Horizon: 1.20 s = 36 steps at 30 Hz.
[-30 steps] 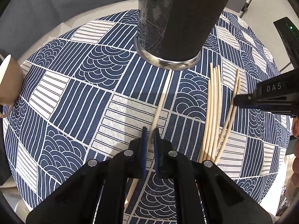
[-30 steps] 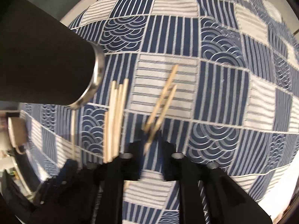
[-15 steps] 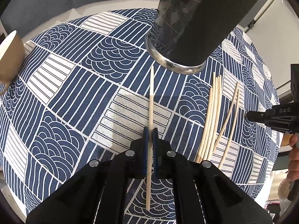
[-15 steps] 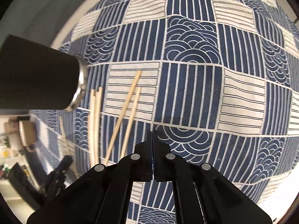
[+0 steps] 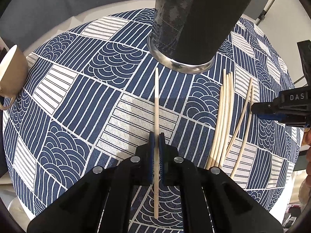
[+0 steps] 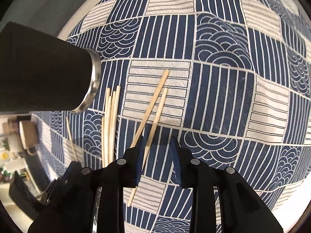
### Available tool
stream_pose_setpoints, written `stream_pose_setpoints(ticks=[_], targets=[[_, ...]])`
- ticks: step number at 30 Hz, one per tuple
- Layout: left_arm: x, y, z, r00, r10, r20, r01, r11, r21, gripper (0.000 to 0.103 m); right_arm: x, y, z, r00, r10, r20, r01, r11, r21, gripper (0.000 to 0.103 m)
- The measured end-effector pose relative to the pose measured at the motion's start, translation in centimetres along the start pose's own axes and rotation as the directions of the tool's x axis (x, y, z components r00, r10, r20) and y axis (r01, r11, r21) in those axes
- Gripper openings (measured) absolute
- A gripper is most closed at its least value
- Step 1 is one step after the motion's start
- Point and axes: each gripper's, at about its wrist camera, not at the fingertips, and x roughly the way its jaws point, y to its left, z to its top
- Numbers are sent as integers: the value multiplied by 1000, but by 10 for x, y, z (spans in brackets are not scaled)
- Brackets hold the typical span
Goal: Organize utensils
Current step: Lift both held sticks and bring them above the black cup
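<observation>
Clearly the single chopstick point(image 5: 156, 104) is the thing in hand: the left gripper point(image 5: 156, 147) has its fingers clamped on it near the middle, so both ends stick out evenly and the stick hangs balanced, its far tip aimed toward the foot of the dark tumbler point(image 5: 194, 23). That hold looks chosen so the stick can be tipped up and dropped into the tumbler, which stands upright on the patterned cloth point(image 5: 81, 101) and is probably meant as the holder.

Just beside it to the right lies a tight bundle of chopsticks point(image 5: 223, 116), side by side, and a looser pair point(image 6: 153, 112) crossing slightly beyond them. The right gripper point(image 6: 158, 155) hovers low over that pair; its fingers have just been opening and stand apart, one stick lying between them but not pressed. That spacing suggests a pick being lined up.

A beige cup point(image 5: 11, 77) sits well apart at the left edge of the worktop.
</observation>
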Motion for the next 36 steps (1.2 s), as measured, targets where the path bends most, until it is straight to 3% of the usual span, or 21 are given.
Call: stream_pose_setpoints(ticks=[7, 9, 12, 17, 21, 27, 31, 33, 36], targets=[[0, 0, -1, 1000, 0, 7, 0, 1000, -3, 5, 11, 51, -13, 975, -214, 65, 217, 975, -53, 22], [-2, 5, -3, 1000, -11, 8, 11, 1000, -10, 5, 11, 55, -15, 970, -227, 85, 233, 970, -66, 7], [-5, 14, -6, 999, -48, 8, 48, 998, -45, 5, 10, 49, -20, 981, -177, 82, 183, 980, -72, 5], [-9, 29, -14, 997, -72, 15, 73, 990, -122, 5, -6, 5, -16, 991, -110, 81, 113, 993, -27, 4], [-17, 47, -23, 999, -34, 20, 37, 982, -187, 5, -24, -32, -3, 992, -84, 98, 82, 996, 31, 4], [-44, 71, -33, 998, 42, 42, -28, 957, -289, 5, -55, -56, 28, 990, -7, 138, -4, 997, 81, 4], [-76, 81, -32, 992, 99, 83, -65, 938, -342, 5, -82, -51, 49, 978, 78, 192, -85, 996, 32, 5], [-90, 82, -29, 987, 122, 108, -75, 930, -361, 5, -108, -62, 63, 965, 133, 225, -129, 991, -34, 5], [-118, 82, -19, 975, 161, 155, -89, 917, -389, 5, -132, -47, 82, 944, 183, 274, -154, 980, -126, 5]])
